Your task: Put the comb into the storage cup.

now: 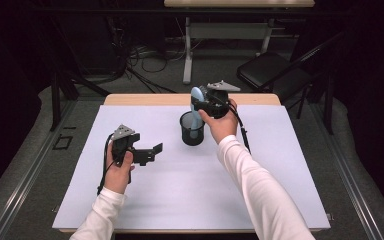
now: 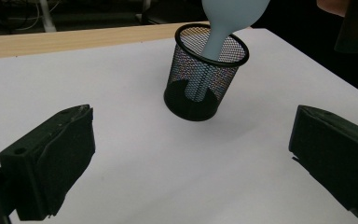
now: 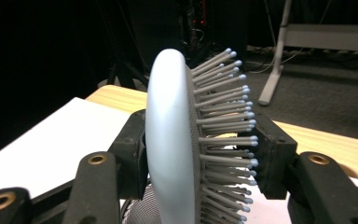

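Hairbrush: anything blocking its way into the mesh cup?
Nothing visible. The pale blue hairbrush, held by the right tool, already has its handle inside the black mesh cup.

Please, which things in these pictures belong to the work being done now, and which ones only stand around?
Part of the work:
- pale blue hairbrush, handle down in the cup
- black mesh cup
- right claw, shut on the brush head
- left claw, open, holding nothing

Only standing around:
- folding chair behind the table
- cables on the floor
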`<state>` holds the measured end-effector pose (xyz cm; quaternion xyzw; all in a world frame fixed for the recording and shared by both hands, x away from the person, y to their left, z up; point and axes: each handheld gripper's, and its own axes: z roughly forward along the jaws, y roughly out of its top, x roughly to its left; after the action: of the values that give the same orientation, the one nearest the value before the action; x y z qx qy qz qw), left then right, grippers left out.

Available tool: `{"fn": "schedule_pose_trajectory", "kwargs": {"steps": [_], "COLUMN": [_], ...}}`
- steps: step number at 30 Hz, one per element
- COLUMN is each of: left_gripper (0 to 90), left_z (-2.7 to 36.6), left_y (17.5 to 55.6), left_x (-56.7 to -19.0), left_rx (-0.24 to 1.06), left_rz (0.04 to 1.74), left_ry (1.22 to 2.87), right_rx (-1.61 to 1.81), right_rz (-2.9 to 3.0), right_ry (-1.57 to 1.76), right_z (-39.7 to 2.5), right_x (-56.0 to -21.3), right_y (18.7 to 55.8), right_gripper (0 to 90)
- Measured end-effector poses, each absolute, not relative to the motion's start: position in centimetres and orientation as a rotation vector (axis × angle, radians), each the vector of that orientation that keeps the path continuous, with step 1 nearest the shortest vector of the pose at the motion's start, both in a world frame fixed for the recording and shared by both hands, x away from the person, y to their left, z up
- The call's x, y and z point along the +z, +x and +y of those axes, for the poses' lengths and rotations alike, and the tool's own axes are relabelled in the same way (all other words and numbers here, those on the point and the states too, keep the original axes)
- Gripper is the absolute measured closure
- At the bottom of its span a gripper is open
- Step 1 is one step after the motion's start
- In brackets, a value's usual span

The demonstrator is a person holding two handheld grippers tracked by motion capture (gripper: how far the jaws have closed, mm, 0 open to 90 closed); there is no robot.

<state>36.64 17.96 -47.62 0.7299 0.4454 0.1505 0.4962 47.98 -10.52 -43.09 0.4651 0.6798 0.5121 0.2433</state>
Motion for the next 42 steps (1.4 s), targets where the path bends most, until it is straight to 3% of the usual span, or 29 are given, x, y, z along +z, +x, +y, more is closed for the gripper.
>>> {"fn": "schedule_pose_trajectory", "kwargs": {"steps": [11,28,42], "left_gripper": [0.6,0.6,0.5], "left_z": [17.99,18.04,18.04], "left_y": [36.62,36.64,36.66], "left_x": [-47.59,-47.59,-47.6], "left_rx": [0.364,0.364,0.365], "left_rz": [1.081,1.084,1.085], "left_ry": [1.764,1.762,1.764], "right_rx": [1.438,1.512,1.527], "right_rz": [1.85,1.866,1.877], "right_ry": [1.326,1.4,1.41], "right_z": [-10.59,-10.77,-11.05], "right_x": [-43.07,-42.99,-42.55], "right_y": [48.02,48.11,47.87], "right_gripper": [42.5,28.1,25.6]}}
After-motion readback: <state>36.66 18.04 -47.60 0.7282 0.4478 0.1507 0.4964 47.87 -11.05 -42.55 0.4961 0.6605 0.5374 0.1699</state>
